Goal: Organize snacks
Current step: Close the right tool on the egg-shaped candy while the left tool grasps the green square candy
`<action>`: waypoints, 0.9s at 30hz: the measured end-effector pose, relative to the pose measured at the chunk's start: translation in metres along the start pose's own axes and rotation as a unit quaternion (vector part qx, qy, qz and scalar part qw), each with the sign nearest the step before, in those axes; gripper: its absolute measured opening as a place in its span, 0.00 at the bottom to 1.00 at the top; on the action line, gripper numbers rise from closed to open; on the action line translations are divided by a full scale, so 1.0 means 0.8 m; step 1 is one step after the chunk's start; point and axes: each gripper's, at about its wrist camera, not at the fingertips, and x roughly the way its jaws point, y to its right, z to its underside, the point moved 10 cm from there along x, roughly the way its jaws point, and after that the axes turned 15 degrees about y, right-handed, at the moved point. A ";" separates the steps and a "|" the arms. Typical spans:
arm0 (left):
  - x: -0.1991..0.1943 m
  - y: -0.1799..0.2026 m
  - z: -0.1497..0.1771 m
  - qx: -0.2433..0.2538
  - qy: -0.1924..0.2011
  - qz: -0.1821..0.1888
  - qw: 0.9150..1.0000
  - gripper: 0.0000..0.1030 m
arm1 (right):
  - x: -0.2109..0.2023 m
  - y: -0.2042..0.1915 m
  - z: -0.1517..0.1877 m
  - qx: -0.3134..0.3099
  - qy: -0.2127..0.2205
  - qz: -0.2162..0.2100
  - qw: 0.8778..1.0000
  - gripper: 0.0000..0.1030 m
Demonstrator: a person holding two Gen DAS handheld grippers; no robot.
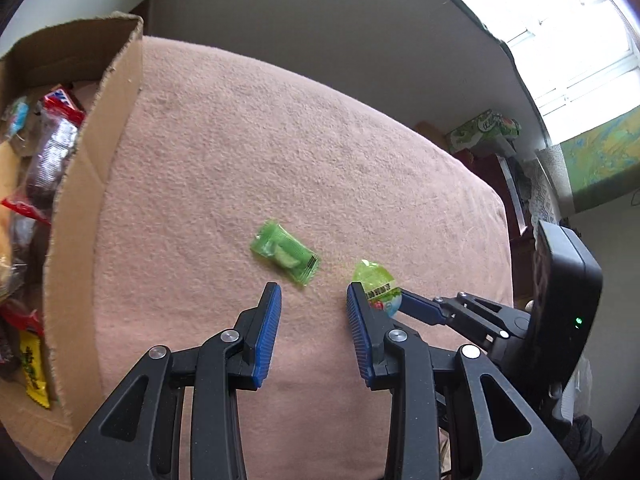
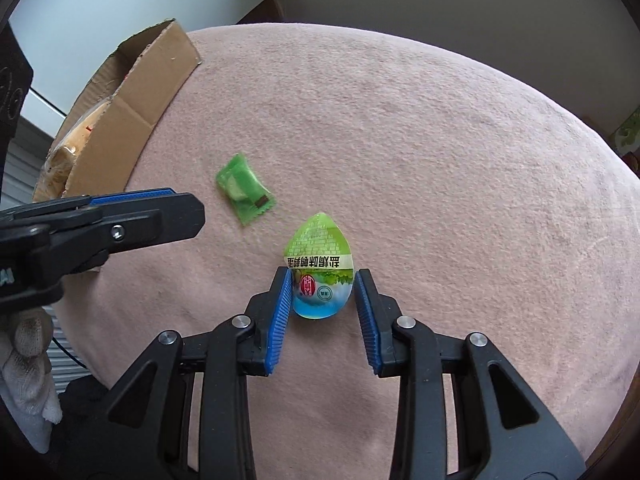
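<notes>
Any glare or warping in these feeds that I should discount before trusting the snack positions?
Left wrist view: the window at top right is blown out white, and the fisheye bows the pink cloth. Right wrist view: even light, no glare, the egg-shaped packet sharp with readable print, the cardboard box curved by distortion.

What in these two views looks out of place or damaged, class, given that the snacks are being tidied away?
Two snacks lie loose on the pink cloth, outside the cardboard box: a green sachet and an egg-shaped pack, which sits between the right gripper fingers. The box's top edge looks ragged and torn. Nothing is spilled.
</notes>
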 end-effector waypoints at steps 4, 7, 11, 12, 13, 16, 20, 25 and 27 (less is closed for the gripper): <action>0.022 -0.003 -0.003 -0.001 -0.003 -0.023 1.000 0.30 | -0.008 0.015 0.000 0.015 0.005 0.006 1.000 0.32; 0.033 0.000 -0.007 0.001 -0.003 -0.029 1.000 0.30 | -0.009 0.022 0.002 0.022 0.005 0.006 1.000 0.32; 0.044 0.016 -0.005 0.074 0.005 -0.048 0.996 0.30 | -0.002 0.021 -0.001 0.028 0.007 0.004 1.000 0.32; 0.046 0.020 -0.003 0.092 0.006 -0.052 0.994 0.30 | -0.001 0.020 -0.002 0.028 0.007 0.005 1.000 0.33; 0.046 0.023 -0.002 0.105 0.008 -0.057 0.993 0.30 | -0.001 0.021 -0.003 0.028 0.007 0.006 1.000 0.34; 0.046 0.023 -0.005 0.092 0.009 -0.051 0.994 0.30 | -0.001 0.019 -0.004 0.028 0.007 0.004 1.000 0.34; 0.040 0.005 -0.017 0.063 0.010 -0.046 0.997 0.31 | 0.002 0.019 -0.003 0.030 0.005 0.001 1.000 0.34; 0.048 -0.001 -0.022 0.027 -0.005 -0.029 0.999 0.32 | 0.004 0.020 -0.005 0.033 0.006 -0.001 0.999 0.34; 0.053 0.004 -0.028 0.033 -0.002 -0.029 0.999 0.32 | 0.002 0.022 -0.005 0.034 0.006 -0.002 0.999 0.34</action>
